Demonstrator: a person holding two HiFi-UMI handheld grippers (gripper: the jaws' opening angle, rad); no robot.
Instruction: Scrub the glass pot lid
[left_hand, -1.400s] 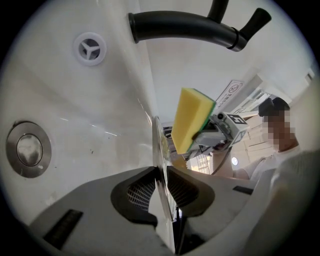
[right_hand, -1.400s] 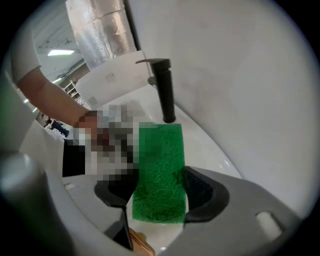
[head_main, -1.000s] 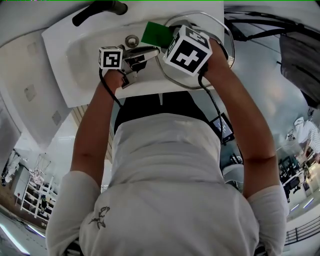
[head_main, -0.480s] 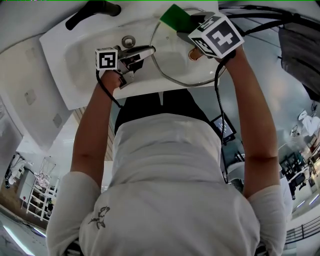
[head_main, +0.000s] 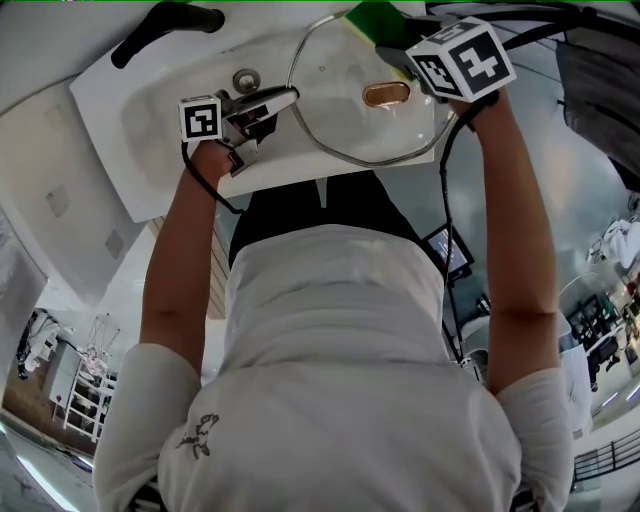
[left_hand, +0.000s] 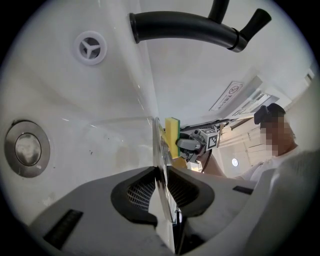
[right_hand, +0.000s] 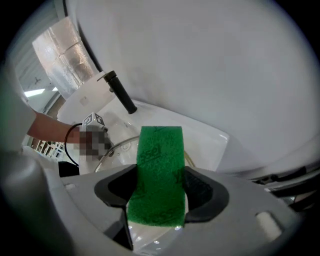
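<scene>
The glass pot lid (head_main: 340, 120) is held over the white sink, its copper-coloured knob (head_main: 386, 94) facing up at the camera. My left gripper (head_main: 283, 100) is shut on the lid's left rim; in the left gripper view the rim (left_hand: 161, 165) runs edge-on between the jaws of that gripper (left_hand: 161, 181). My right gripper (head_main: 388, 36) is shut on a green and yellow sponge (head_main: 374, 17) at the lid's far edge. The sponge (right_hand: 157, 175) fills the jaws of the right gripper (right_hand: 157, 189), green side toward the camera. It also shows against the lid as a yellow slab (left_hand: 172, 136).
The white sink basin (head_main: 150, 120) lies under the lid, with a metal drain (head_main: 245, 78) and an overflow hole (left_hand: 91, 47). A black faucet (head_main: 165, 25) reaches over the far side. The person's body fills the lower head view.
My right gripper has carried the sponge across the lid from its near left part to its far edge, uncovering the knob. The left gripper keeps its grip on the rim.
</scene>
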